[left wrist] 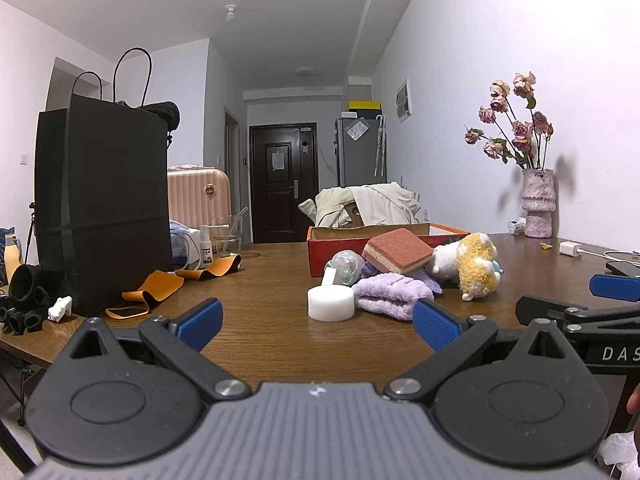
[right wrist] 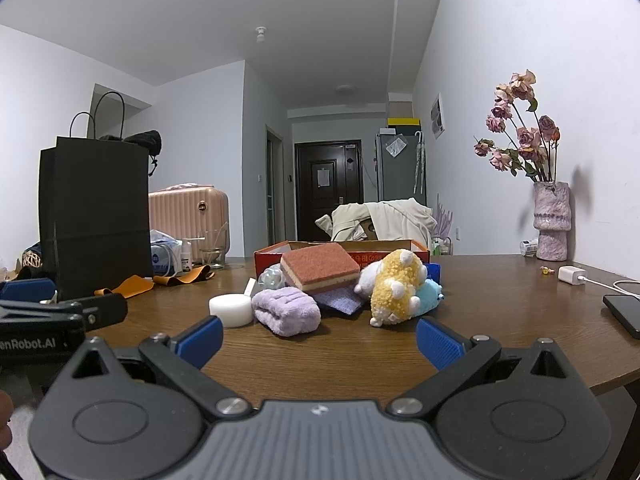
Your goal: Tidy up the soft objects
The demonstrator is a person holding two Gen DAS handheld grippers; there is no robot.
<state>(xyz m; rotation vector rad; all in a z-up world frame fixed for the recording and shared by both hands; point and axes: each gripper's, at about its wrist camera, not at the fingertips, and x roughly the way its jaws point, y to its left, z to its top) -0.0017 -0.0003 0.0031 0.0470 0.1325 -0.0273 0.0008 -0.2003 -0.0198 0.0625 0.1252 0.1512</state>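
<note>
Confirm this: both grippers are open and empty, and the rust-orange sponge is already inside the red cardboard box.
Not quite. The rust-orange sponge is not inside the red cardboard box; the right wrist view shows it on the pile of soft items in front of the box. The rest holds: the left gripper and right gripper are open and empty.

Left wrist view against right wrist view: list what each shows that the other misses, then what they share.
Only left wrist: black socks and a small white figure beside the bag. Only right wrist: the whole phone and a blue plush behind the yellow one. Shared: bag, sponge, purple towel, white puck, red box, vase. Both claws, left and right, are open.
</note>
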